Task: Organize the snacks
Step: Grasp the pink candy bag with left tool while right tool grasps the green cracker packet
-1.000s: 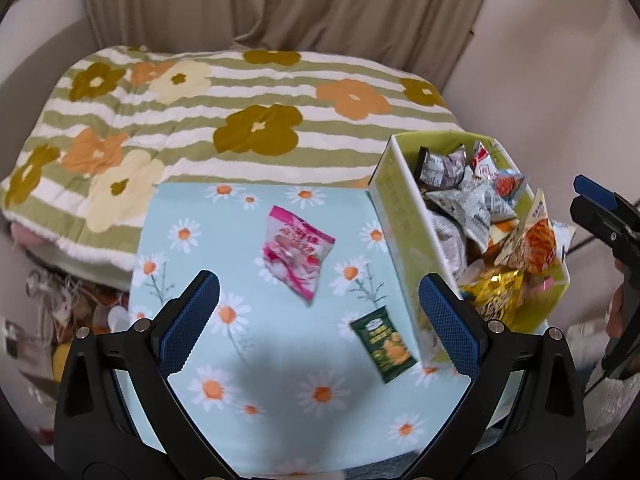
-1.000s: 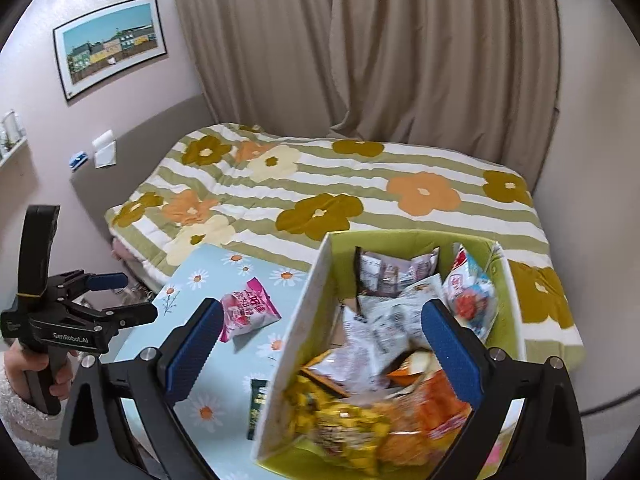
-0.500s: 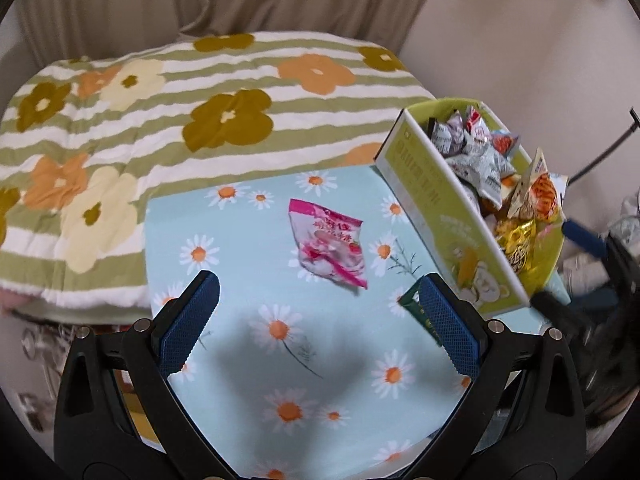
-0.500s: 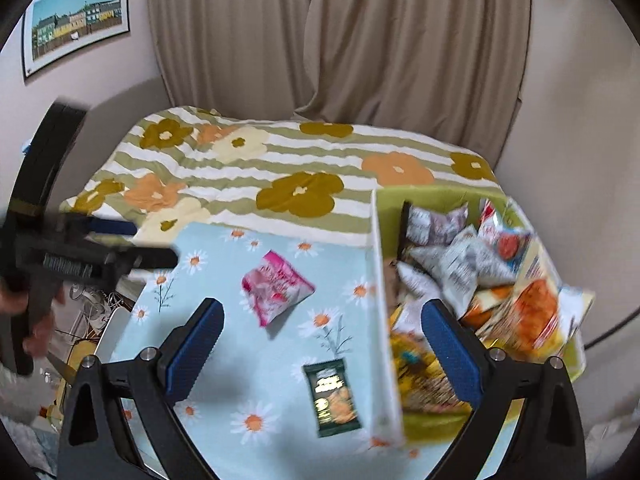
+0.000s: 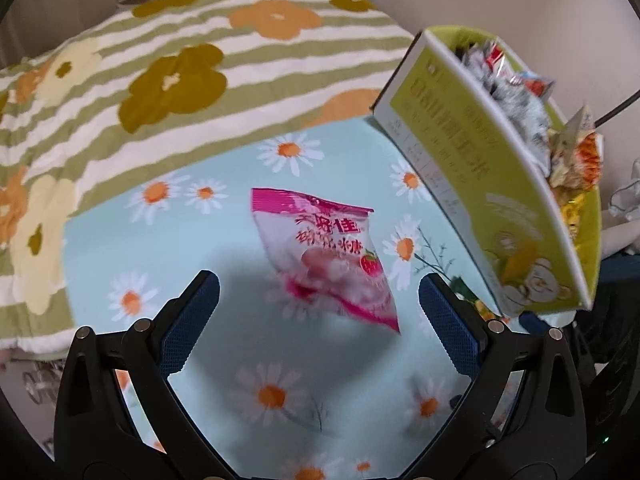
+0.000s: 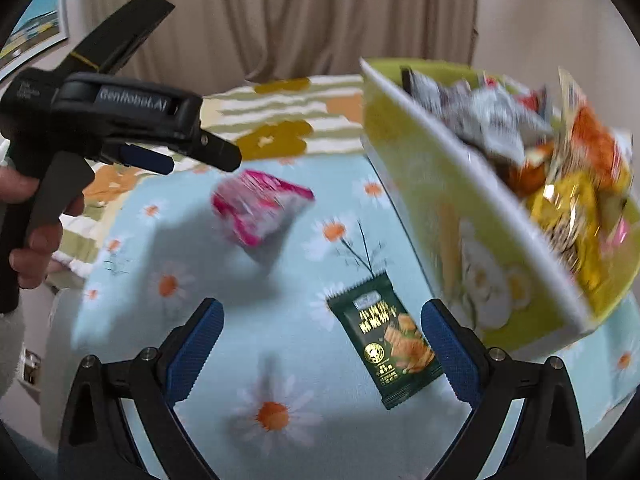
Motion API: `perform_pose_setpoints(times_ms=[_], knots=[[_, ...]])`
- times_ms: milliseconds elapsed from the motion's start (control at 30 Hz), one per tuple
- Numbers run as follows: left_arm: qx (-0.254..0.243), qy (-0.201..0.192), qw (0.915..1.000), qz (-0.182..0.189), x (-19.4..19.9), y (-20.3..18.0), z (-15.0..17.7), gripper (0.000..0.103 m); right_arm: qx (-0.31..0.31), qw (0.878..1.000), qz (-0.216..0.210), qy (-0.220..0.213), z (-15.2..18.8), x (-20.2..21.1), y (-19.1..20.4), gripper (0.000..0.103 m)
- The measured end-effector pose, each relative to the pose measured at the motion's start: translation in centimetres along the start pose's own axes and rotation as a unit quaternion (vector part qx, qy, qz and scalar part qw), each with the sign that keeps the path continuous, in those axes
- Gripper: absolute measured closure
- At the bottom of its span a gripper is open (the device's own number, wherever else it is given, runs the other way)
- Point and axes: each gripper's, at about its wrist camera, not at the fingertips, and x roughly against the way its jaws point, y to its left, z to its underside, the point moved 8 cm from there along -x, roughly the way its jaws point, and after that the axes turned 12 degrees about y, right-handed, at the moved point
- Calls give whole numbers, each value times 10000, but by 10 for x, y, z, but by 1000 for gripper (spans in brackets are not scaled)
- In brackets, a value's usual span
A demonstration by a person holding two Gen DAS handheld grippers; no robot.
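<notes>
A pink strawberry candy packet (image 5: 328, 256) lies on the daisy tablecloth (image 5: 208, 248), just ahead of my open, empty left gripper (image 5: 318, 316). It also shows blurred in the right wrist view (image 6: 256, 208). A dark green cracker packet (image 6: 386, 340) lies flat between the fingers of my open, empty right gripper (image 6: 322, 344), close to the right finger. A yellow-green box (image 6: 472, 248) full of snack packets stands at the right; it also shows in the left wrist view (image 5: 480, 184). My left gripper (image 6: 188, 156) hovers above the pink packet in the right wrist view.
A bed with a striped flower quilt (image 5: 192, 64) lies behind the table. Beige curtains (image 6: 320, 20) hang at the back. A framed picture (image 6: 36, 28) is on the left wall. Clutter sits below the table's left edge (image 5: 36, 376).
Both grippers have dropped closer to the table. The left now faces the pink packet; the right has swung left from over the box to the green packet.
</notes>
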Motion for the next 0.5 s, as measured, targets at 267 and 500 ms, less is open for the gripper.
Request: perform_pose_setpoints(times_ms=[267, 500], knots=[[41, 244, 9994, -261, -46, 0, -14, 3, -593, 9961, 617, 228, 10, -33, -21, 5], [37, 423, 9986, -327, -64, 0, -17, 3, -712, 9955, -76, 614, 18, -36, -18, 3]])
